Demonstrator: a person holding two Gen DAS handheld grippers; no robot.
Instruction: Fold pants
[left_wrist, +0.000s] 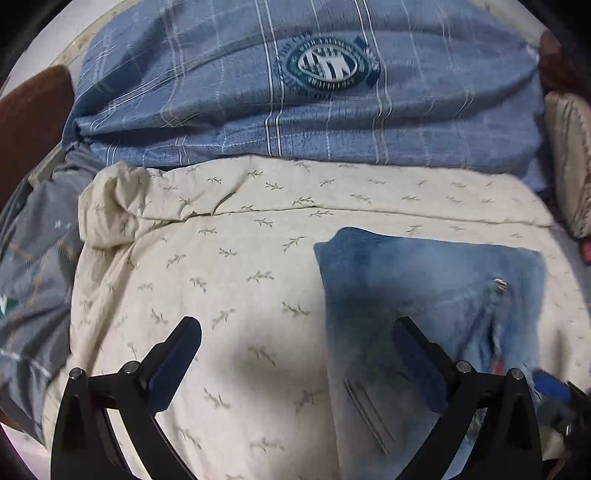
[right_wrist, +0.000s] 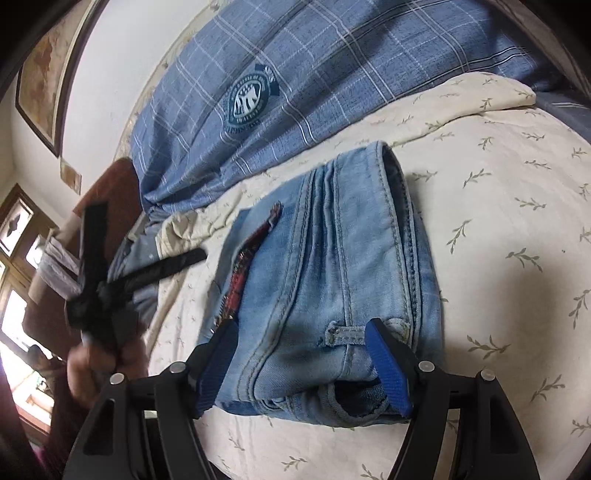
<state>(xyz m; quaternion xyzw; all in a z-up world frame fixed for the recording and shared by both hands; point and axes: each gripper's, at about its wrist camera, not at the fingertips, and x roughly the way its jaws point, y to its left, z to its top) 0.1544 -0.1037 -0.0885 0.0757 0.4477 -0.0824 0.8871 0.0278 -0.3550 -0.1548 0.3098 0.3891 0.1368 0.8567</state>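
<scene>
Light blue jeans (right_wrist: 332, 266) lie folded into a compact rectangle on the cream leaf-print sheet (right_wrist: 498, 229). The zipper with its red lining faces up on the left side. My right gripper (right_wrist: 301, 332) stands open and straddles the near waistband end. Its left finger sits beside the denim edge and its right finger rests by a belt loop. In the left wrist view the jeans (left_wrist: 424, 280) lie at the right. My left gripper (left_wrist: 295, 328) hangs open above the sheet with nothing between its fingers, its right finger over the denim. The right wrist view shows it blurred (right_wrist: 147, 232), held by a hand (right_wrist: 99, 362).
A blue plaid quilt (left_wrist: 295, 92) with a round emblem is bunched along the far side of the bed. A beige cushion (left_wrist: 569, 158) lies at the right. A brown headboard (right_wrist: 110, 184), a window (right_wrist: 14, 258) and a framed picture (right_wrist: 44, 74) are at the left.
</scene>
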